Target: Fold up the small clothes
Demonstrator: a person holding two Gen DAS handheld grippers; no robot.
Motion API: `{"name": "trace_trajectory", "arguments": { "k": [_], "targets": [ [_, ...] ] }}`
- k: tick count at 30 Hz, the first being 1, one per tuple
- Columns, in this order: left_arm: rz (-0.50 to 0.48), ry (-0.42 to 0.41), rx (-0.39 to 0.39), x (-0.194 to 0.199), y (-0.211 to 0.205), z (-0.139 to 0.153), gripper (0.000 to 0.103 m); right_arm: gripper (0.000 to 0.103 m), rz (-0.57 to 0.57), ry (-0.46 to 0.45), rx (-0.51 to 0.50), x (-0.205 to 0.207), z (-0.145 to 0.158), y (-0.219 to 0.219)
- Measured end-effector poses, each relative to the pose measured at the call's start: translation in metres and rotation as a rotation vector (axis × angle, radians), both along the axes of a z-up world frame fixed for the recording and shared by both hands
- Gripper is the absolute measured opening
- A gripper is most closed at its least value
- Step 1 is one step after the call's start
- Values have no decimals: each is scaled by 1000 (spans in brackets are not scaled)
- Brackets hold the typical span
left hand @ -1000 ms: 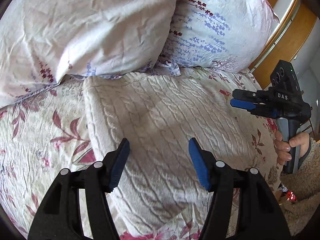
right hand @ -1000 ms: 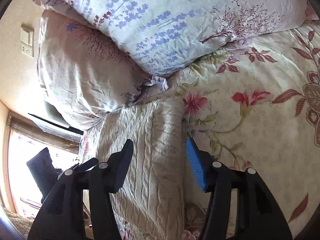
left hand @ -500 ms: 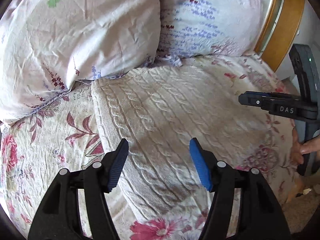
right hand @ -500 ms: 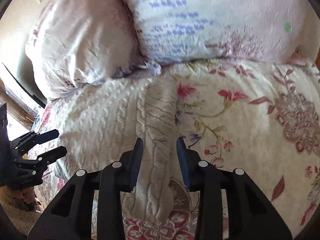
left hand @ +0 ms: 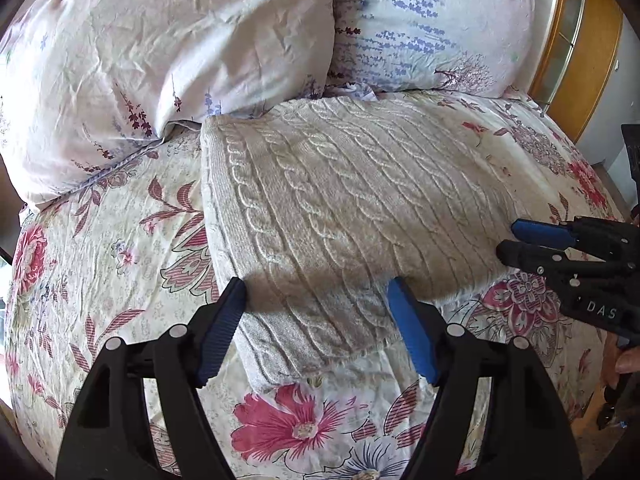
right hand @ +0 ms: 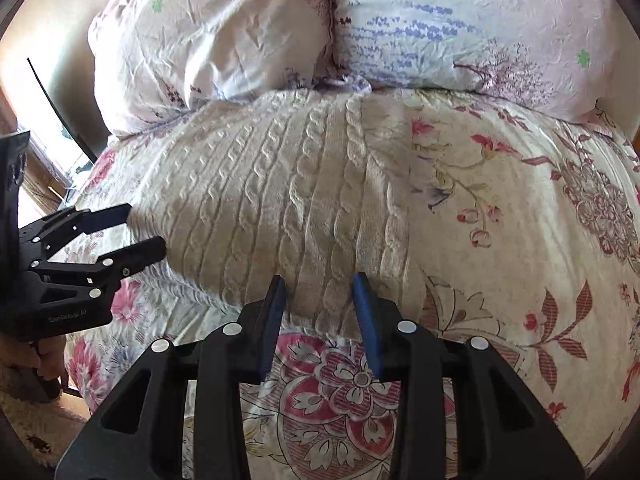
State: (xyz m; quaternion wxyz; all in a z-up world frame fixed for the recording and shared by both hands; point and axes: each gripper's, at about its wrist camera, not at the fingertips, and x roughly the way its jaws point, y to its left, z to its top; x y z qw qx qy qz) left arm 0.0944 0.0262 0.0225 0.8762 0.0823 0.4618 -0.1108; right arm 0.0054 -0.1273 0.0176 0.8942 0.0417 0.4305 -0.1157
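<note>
Folded cream cable-knit sweater is laid on the floral-printed bedsheet, its far edge touching two wrinkled floral pillows. Its near edge is flanked by the left gripper, spread wide and empty. The right gripper is held narrowly parted, nothing gripped.

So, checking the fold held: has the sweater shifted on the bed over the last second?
No. The sweater still lies with its far edge against the pillows, as before.

Sweater on bedspread (pillows behind it).
</note>
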Motion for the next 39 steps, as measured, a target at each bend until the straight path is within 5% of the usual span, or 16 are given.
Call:
{"name": "trace_trajectory", "arguments": {
  "k": [4,6,8,9,10,16,23,39],
  "targets": [
    [-3,-8,76,0,-12,-10,83,41,-19,17,-17,5,-2,1],
    [22,-7,45,-3,-8,-4,83,43,-39,1,16,1,5,0],
    [70,-15,-44,-13,7,7,84,68,-74,-66,56,-15,15,1],
    [96,-30,-67,-20,13,10,84,91,-98,-97,46,-24,19,3],
    [129,-47,-67,-28,21,12,86,100,-123,-122,21,-34,20,5],
    [244,-10,-30,-50,44,-2,96,101,-196,-46,-2,-47,-6,15],
    [231,56,35,-57,38,-25,96,102,-226,42,0,-40,-28,26],
    [245,59,47,-55,39,-30,96,102,-238,36,-120,-41,-25,38]
  ]
}}
